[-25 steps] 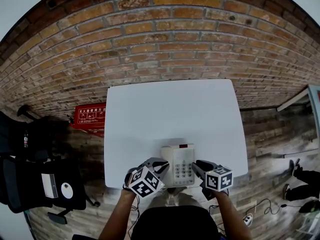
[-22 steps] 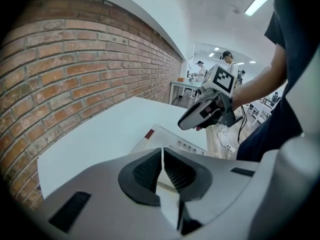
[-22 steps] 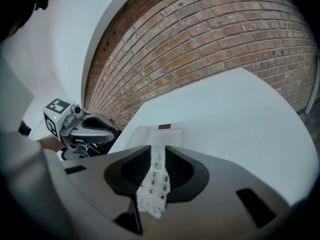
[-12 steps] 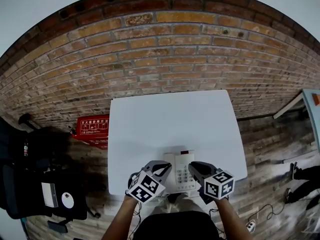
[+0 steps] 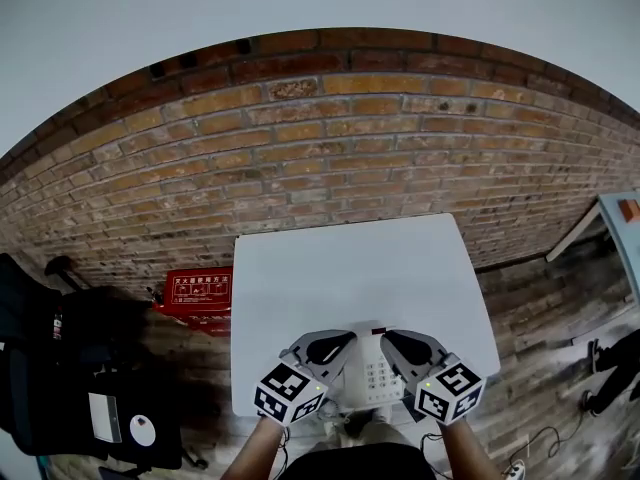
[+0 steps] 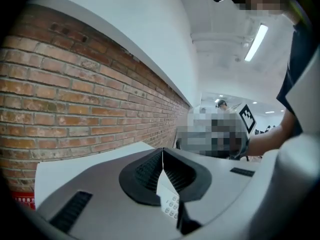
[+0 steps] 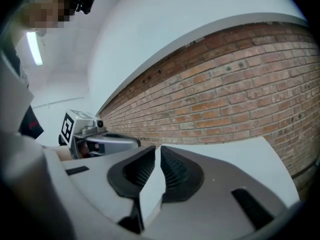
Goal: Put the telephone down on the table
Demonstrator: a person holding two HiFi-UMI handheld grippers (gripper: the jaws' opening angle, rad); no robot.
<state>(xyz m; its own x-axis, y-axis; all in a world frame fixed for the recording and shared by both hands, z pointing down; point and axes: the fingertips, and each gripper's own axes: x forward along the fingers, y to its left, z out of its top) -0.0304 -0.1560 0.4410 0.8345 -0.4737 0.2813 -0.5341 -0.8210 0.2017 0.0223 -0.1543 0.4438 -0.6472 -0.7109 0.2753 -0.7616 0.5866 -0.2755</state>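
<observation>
Telephone (image 5: pixel 380 376): I see it lying flat, keypad up, on the white table (image 5: pixel 350 268), close to the near edge and between my two grippers.
Left gripper (image 5: pixel 335 343): its fingers (image 6: pixel 147 171) meet at the tips and hold nothing. The keypad shows below them, apart from them.
Right gripper (image 5: pixel 400 343): its fingers (image 7: pixel 172 171) have just been closing. Only a thin slit is left between them, and it is empty.
Contact: I see neither gripper touching the telephone.
Step in hand: I judge the set-down done, with the telephone released and resting on the table.
Next move: I have nothing more to grip. I need to back both grippers off without clipping the telephone.
Caution: the telephone sits near the table edge, so a knock towards me could tip it off.
</observation>
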